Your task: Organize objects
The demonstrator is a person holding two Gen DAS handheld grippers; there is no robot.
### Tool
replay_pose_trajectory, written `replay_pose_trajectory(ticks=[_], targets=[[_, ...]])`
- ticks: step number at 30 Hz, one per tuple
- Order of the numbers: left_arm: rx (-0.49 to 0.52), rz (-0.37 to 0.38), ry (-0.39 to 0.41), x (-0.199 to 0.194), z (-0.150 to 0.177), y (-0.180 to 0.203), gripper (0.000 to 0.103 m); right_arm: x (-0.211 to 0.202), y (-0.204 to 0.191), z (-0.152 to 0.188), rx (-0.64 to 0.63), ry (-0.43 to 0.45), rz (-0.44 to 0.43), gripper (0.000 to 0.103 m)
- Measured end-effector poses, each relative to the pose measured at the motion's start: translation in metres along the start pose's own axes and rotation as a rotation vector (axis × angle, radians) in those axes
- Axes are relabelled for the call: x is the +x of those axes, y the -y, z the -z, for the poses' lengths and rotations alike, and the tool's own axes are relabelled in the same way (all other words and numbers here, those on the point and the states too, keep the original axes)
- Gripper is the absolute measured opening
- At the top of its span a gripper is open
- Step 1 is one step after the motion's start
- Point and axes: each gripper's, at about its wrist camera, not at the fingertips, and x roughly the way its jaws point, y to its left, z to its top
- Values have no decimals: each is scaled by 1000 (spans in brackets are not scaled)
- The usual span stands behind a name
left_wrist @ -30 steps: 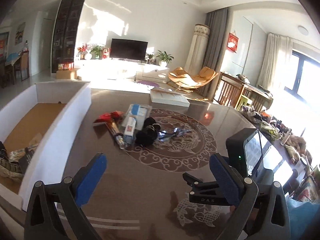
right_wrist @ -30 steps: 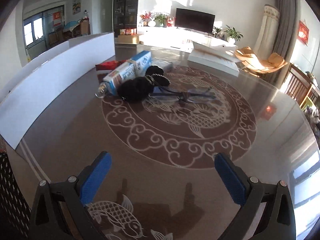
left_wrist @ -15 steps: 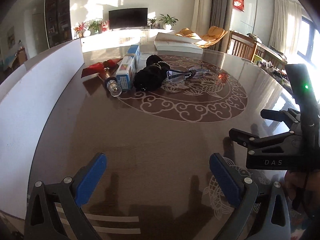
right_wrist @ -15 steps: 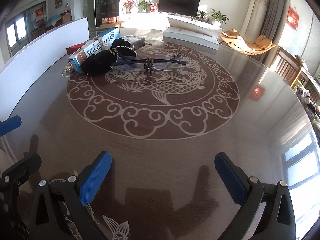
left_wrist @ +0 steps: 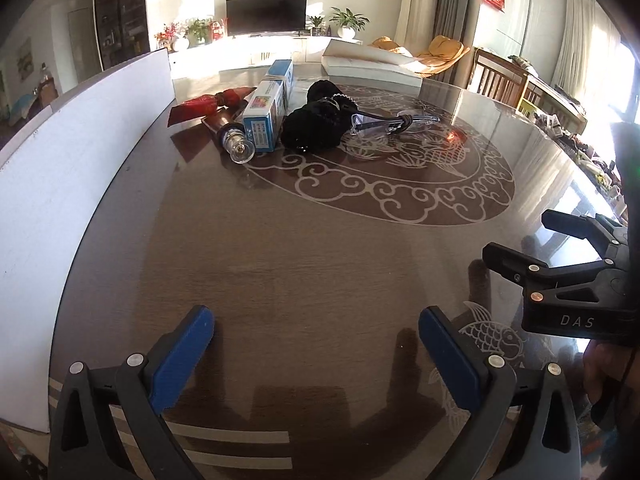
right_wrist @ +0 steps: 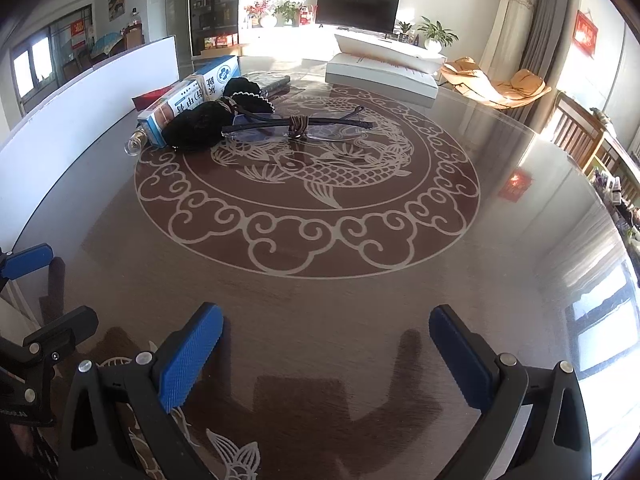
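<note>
Where writing can be read, it starts nearest the left wrist camera: white letters "DAS" on the black body of the right gripper (left_wrist: 516, 256), which pokes in from the right edge of that view; beyond, the blue-and-white carton (right_wrist: 192, 100) bears large Chinese characters and a round blue emblem (the small print is too fine to read). Both tools stand with blue pads wide apart, nothing between them: the left gripper (left_wrist: 316, 348) and the right gripper (right_wrist: 326, 344) hover low over the near edge of the round brown table (right_wrist: 320, 320), side by side. Past the etched fish medallion lies the cluster; a clear glass bottle (left_wrist: 236, 144) on its side touches the carton, a red wrapper (left_wrist: 208, 104) behind it; a black frilled fabric bundle (left_wrist: 316, 120) leans against the carton's right; folded spectacles (right_wrist: 296, 126) tied with brown cord rest just beside the bundle. A white panel (left_wrist: 80, 152) runs along the table's left.
</note>
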Motion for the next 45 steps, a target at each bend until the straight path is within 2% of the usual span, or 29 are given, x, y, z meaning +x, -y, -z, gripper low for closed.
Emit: replay_pose_trajectory(ticks=[2,8,19,36,45], targets=[[29,-27,-8,2,1,5,103,1,1,0,6,-4,-8,103],[38,-24,1,0,3,7,103,7,9,-1,57,-32,-70,103],[54,-14,-3,-1,3,6,103,7,9,0,55,-32,-69,103],[-26,-75,-11,1,0,-21,103,7,9,0,55,-32,-68,103],[-33,-81,-6,2,0,-25,103,7,9,0,55,-32,-68,103]])
